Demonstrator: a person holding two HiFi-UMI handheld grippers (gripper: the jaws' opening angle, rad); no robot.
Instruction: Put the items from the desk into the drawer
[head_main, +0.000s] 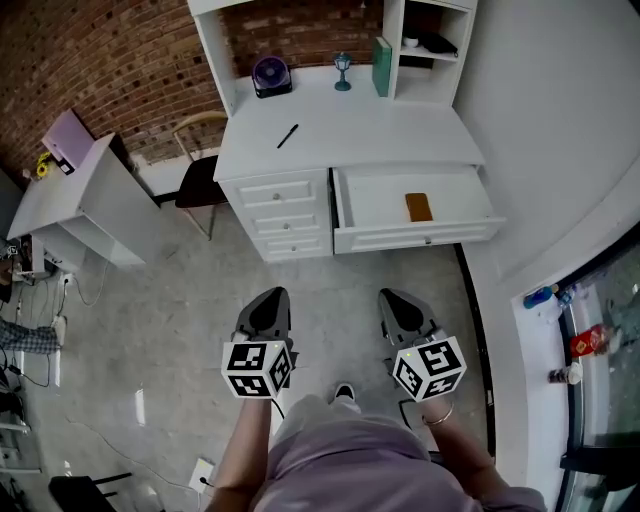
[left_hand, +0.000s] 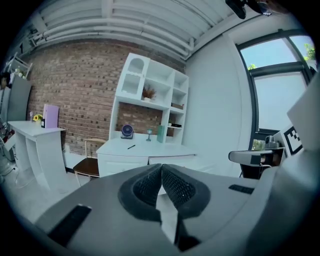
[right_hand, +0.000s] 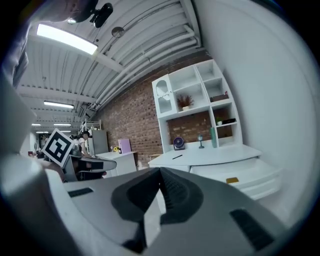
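Observation:
A white desk (head_main: 400, 135) stands ahead with its right drawer (head_main: 378, 202) pulled out; a small tan block (head_main: 419, 207) lies inside it. On the desktop lie a black pen (head_main: 287, 136), a purple fan (head_main: 270, 75), a small blue goblet (head_main: 343, 70) and a green book (head_main: 382, 66). My left gripper (head_main: 268, 300) and right gripper (head_main: 396, 302) hover over the floor, well short of the desk. Both are shut with nothing between the pads, as the left gripper view (left_hand: 161, 170) and the right gripper view (right_hand: 160, 175) show.
A stack of shut drawers (head_main: 278, 215) fills the desk's left side. A brown chair (head_main: 198, 180) stands beside it, and a second white table (head_main: 75, 195) is at the far left. A white wall and a window sill with bottles (head_main: 545, 297) run along the right.

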